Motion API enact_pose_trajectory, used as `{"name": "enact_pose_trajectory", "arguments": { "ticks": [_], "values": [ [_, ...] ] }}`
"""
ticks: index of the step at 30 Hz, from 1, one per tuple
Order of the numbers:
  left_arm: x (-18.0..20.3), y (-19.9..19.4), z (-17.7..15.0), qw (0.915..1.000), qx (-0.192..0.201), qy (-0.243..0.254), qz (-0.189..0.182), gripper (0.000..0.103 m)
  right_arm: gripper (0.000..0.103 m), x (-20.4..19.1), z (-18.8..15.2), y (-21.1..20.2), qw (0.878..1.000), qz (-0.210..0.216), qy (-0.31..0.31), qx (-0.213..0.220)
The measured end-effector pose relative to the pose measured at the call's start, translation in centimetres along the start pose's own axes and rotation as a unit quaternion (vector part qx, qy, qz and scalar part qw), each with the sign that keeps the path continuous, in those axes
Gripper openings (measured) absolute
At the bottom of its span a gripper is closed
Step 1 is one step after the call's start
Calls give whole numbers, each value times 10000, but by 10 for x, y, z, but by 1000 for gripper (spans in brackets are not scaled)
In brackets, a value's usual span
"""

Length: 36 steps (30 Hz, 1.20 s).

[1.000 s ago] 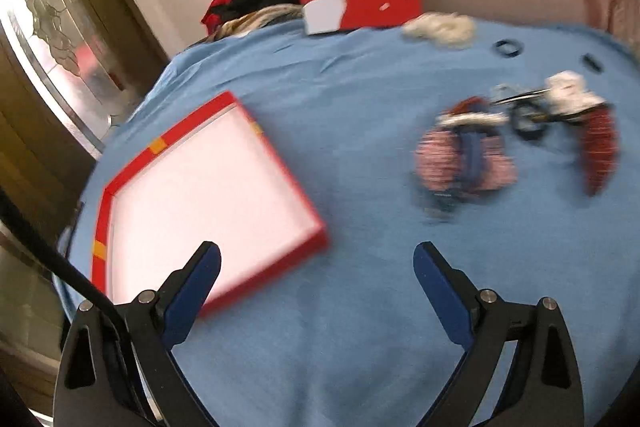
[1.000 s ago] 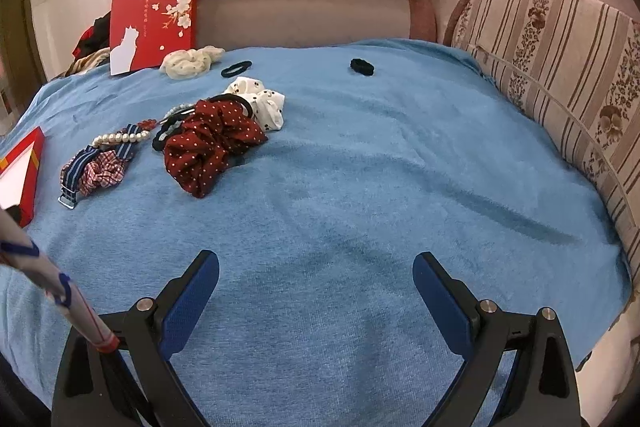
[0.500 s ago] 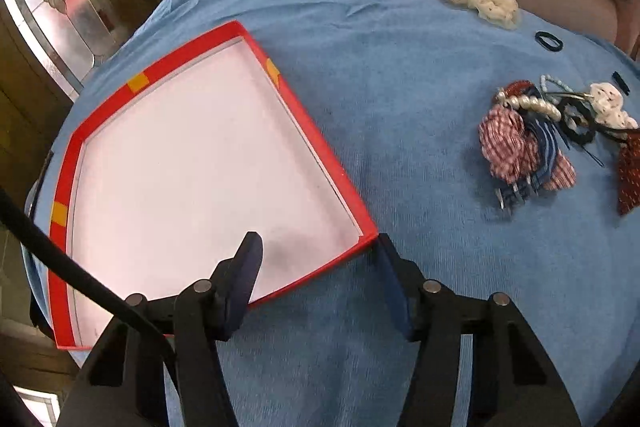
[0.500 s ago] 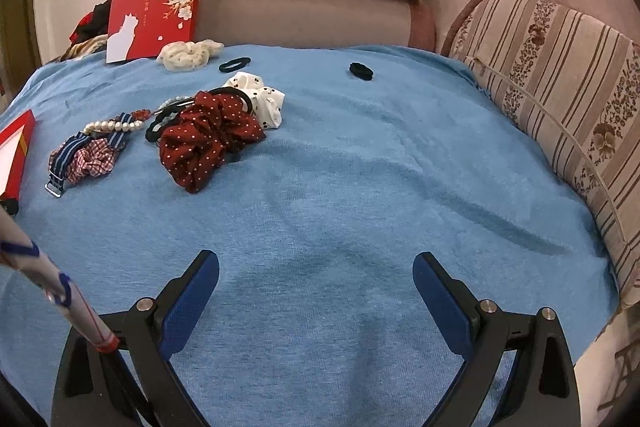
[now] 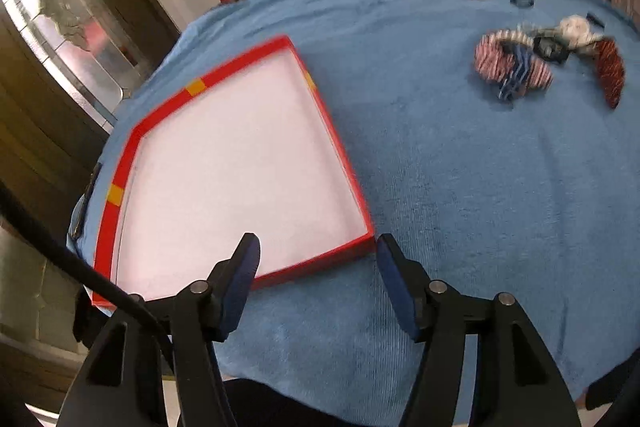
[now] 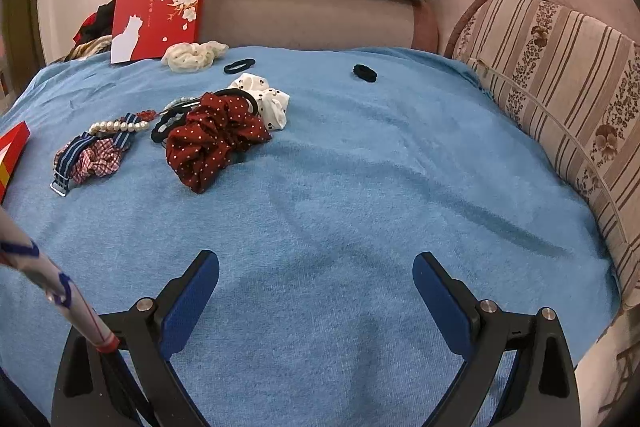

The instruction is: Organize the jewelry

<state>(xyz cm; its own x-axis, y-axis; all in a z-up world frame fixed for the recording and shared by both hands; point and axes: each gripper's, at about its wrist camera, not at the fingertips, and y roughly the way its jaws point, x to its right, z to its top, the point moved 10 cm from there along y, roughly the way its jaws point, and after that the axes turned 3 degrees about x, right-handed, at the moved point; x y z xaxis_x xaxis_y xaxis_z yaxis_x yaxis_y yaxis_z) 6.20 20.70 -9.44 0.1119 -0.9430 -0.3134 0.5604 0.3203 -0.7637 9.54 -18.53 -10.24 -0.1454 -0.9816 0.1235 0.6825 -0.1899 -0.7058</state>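
**Left wrist view: tray empty, nothing sorted yet**

Left wrist view shows the red tray [image 5: 240, 167] lying on the blue towel [image 5: 460, 187] near the surface's left edge; its white floor is bare, so by my judgement the organizing has not begun. The left hand-held gripper [image 5: 316, 267] hangs at the tray's near corner with its jaws partly apart and straddling that corner, closed on nothing; whether a pad touches the rim I cannot tell.

Right wrist view shows everything that is left to do: a heap toward the back left of the surface holds the red dotted scrunchie [image 6: 212, 143], the white scrunchie [image 6: 264, 99], the pearl bracelet [image 6: 120, 126], the plaid scrunchie [image 6: 96, 161] with a striped strap [image 6: 68, 167], and some black hair ties among them; a cream scrunchie [image 6: 192, 55] lies at the back edge by the red box lid [image 6: 160, 11]; two black hair ties [image 6: 239, 65] [image 6: 365, 72] lie apart toward the back. The right hand-held gripper [image 6: 316, 291] hovers over bare towel near the front edge, jaws wide and empty, well apart from the heap.

All pieces are outside the tray; the whole transfer remains.
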Motion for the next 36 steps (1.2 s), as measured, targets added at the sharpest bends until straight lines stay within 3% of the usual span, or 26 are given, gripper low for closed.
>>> {"name": "enact_pose_trajectory", "arguments": {
  "ticks": [4, 7, 13, 16, 19, 20, 21, 22, 28, 31, 36],
  "values": [
    [-35, -30, 1, 9965, 415, -692, -236, 61, 100, 3, -4, 0, 9999, -117, -45, -5],
    [-89, -39, -11, 9892, 499, -1375, -12, 65, 100, 6, -4, -3, 9999, -108, 13, 17],
    [-224, -21, -41, 9618, 342, -2638, 645, 69, 99, 0, -4, -1, 9996, -217, -166, 49],
    [-255, 9, -38, 9581, 87, -2829, 444, 69, 99, -7, -5, 3, 9991, -299, -310, 23],
    [-258, 40, -34, 9574, -251, -2877, -29, 68, 99, -15, -5, 2, 9974, -466, -535, 132],
    [-255, 54, -30, 9563, -402, -2890, -210, 55, 99, -17, -5, 1, 9967, -516, -607, 183],
    [-251, 64, -28, 9549, -526, -2900, -358, 32, 99, -20, -4, -1, 9957, -561, -690, 244],
    [-247, 72, -28, 9529, -693, -2919, -450, 23, 99, -22, -4, -3, 9951, -584, -748, 285],
    [-240, 97, -17, 9495, -828, -2989, -468, 16, 99, -29, -4, -6, 9939, -546, -878, 392],
    [-228, 102, 3, 9547, -765, -2834, -494, 15, 99, -25, -1, -3, 9953, -519, -726, 374],
    [-211, 109, 45, 9658, -656, -2500, -204, 15, 96, -7, 13, -1, 9986, -355, -304, 228]
  ]
}}
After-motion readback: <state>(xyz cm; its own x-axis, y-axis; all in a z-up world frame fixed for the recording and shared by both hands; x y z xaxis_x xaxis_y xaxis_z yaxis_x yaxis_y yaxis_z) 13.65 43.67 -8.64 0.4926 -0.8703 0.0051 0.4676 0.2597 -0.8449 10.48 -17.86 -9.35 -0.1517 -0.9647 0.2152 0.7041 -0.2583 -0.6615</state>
